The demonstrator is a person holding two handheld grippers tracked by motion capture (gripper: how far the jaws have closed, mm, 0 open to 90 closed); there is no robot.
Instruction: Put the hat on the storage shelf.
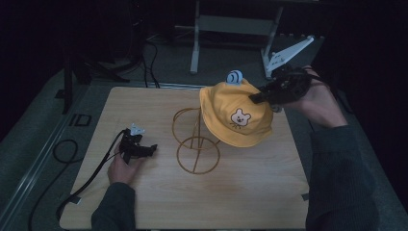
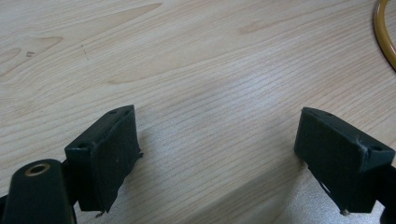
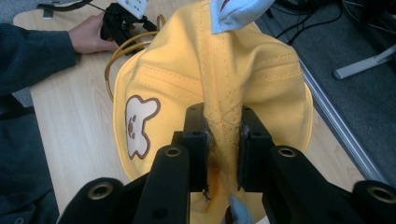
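The yellow hat (image 1: 236, 113) is held above the far right part of the table (image 1: 144, 202), over the upper loop of the wire stand (image 1: 195, 144), which it hides in part. The right gripper (image 3: 223, 140) is pinched on a quilted fold of the hat's fabric, its jaws pressed together with the cloth between them. The left gripper (image 1: 144, 149) rests low over the near left of the table with its jaws spread and nothing between them, well apart from the stand.

The step in hand is judged to be the setting of the hat on the stand, or its lifting from it; which of the two cannot be told. For either, the pinch should be kept firm but shallow, so that only the fold is taken and the bear patch (image 3: 138, 125) is not creased. The hat should be moved slowly, with its opening held level over the loop, so the brim is not caught on the wire. Since the stand looks light, it could be steadied at its base ring by the idle left gripper before any pull is made
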